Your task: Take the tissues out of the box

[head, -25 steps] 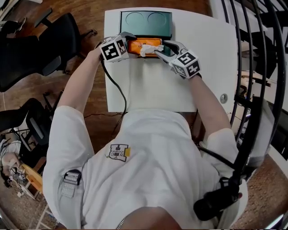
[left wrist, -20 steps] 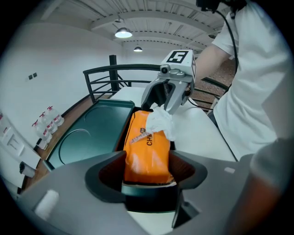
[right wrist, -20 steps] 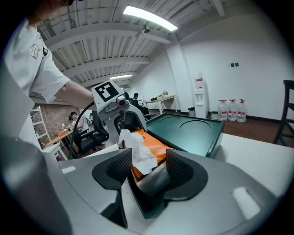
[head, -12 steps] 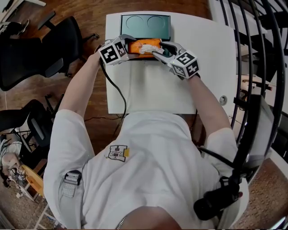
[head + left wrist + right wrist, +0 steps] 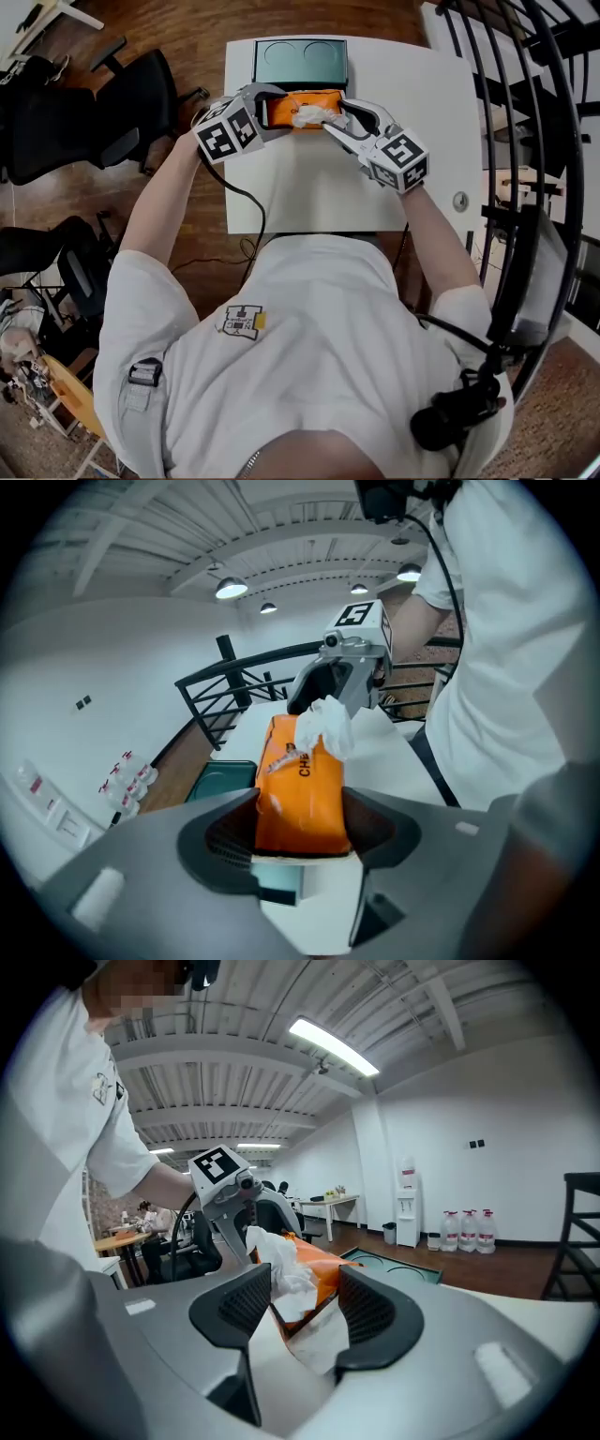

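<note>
Presently, tissue box: the orange tissue box [image 5: 283,109] lies flat on the white worktop [image 5: 309,187], upper centre of the head view, just in front of a green tray [image 5: 300,63].
Tissue: a crumpled white tissue [image 5: 310,115] stands up out of the opening in the box's top and is not lifted clear.
Left tongs: the left tongs [image 5: 266,108] clamp the left end of the box. In the left gripper view [image 5: 300,827] both pads sit against the orange sides [image 5: 300,794].
Right tongs: the right tongs [image 5: 333,113] are spread and reach in from the right, astride the tissue. In the right gripper view [image 5: 305,1305] the tissue [image 5: 286,1274] lies against one pad and a gap shows before the other, so it is not pinched.
Change, left tongs: a second ago the jaws stood wider about the same end of the box. They have since narrowed onto it, with no further narrowing in the last half second.
Change, right tongs: same station at the tissue as a second ago.
Change, tissue: no farther out of the box than before.
Change, box: same place before the tray. Only the framing has shifted, with the worktop a little higher and further right.
</note>
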{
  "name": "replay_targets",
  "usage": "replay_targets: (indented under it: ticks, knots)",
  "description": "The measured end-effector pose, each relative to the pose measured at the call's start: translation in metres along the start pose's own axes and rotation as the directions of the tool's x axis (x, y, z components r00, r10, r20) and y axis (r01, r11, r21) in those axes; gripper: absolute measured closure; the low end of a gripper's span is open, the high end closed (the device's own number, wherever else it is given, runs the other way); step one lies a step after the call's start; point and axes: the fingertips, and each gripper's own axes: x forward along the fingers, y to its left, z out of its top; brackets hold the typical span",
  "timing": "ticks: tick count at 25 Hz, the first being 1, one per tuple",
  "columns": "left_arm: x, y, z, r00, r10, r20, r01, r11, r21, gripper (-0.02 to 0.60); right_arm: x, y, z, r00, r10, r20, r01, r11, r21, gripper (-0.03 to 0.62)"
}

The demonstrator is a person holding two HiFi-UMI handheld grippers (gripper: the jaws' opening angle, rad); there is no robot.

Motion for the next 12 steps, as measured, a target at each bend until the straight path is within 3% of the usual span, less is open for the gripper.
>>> replay_targets:
  ticks: [6,12]
  knots:
    - [0.018,-0.083,0.001,0.998,-0.059,0.005,0.059,0.998,0.003,0.311,-0.045,0.052,-0.053,0.999,-0.011,-0.047,0.013,0.999,0.042,0.379]
    - [0.067,-0.160,-0.031,0.990,-0.137,-0.045,0.133,0.987,-0.087,0.311,-0.060,0.081,-0.144,0.992,0.017,-0.123,0.001,0.989,0.147,0.379]
